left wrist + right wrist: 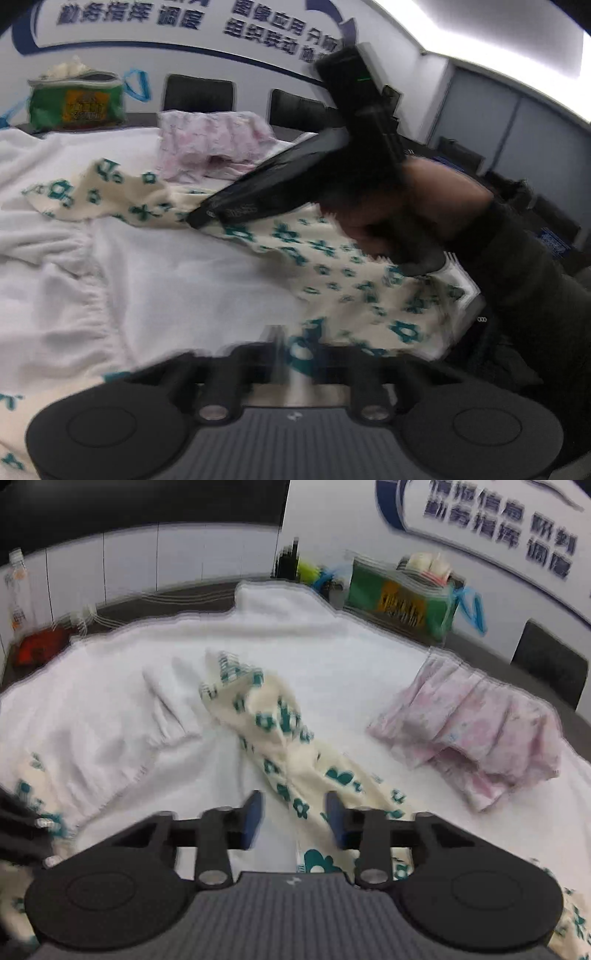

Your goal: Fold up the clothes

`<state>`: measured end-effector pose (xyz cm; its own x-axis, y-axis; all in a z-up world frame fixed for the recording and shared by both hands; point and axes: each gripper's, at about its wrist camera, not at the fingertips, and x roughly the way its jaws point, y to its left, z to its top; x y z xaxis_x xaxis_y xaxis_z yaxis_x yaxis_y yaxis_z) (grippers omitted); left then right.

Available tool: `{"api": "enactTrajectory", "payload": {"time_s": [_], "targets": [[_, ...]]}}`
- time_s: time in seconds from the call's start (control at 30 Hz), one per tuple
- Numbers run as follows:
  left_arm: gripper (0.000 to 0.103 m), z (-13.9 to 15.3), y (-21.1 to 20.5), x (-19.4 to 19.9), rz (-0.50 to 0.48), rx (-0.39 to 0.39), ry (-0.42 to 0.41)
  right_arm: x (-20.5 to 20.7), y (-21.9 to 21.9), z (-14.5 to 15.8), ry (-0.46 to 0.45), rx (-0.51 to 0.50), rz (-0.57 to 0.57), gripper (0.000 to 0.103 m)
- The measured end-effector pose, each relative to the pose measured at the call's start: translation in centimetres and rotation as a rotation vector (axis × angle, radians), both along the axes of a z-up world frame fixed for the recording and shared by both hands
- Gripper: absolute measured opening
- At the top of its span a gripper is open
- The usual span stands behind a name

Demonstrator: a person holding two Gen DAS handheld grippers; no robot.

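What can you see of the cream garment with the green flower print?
The cream garment looks like soft knit with teal flowers. It lies unfolded and rumpled on the white cover, one narrow part stretching away and twisted. The right hand-held gripper straddles it with blue pads apart. The left hand-held gripper is closed at its edge. The pink garment lies apart.

Right gripper [293, 819]: black linkage arms, blue pads [253, 818], silver pivot screws, ribbed grey housing. Person's sleeve [524, 280]: dark olive.

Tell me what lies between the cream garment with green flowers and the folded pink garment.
In the right wrist view, only bare white sheet separates the cream flowered garment from the folded pink garment.
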<state>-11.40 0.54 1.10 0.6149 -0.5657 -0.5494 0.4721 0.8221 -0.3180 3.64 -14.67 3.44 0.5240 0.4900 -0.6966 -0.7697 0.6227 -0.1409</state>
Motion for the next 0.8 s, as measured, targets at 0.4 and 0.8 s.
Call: {"api": "enactTrajectory", "payload": {"time_s": [0.4, 0.8], "targets": [[0.008, 0.4, 3.0, -2.8, 0.047, -0.065, 0.006, 3.6, 0.6, 0.8, 0.076, 0.16, -0.08, 0.001], [0.079, 2.5, 7.1, -6.3, -0.011, 0.055, -0.244, -7.5, -8.3, 1.8, -0.167, 0.181, 0.121, 0.052]]}}
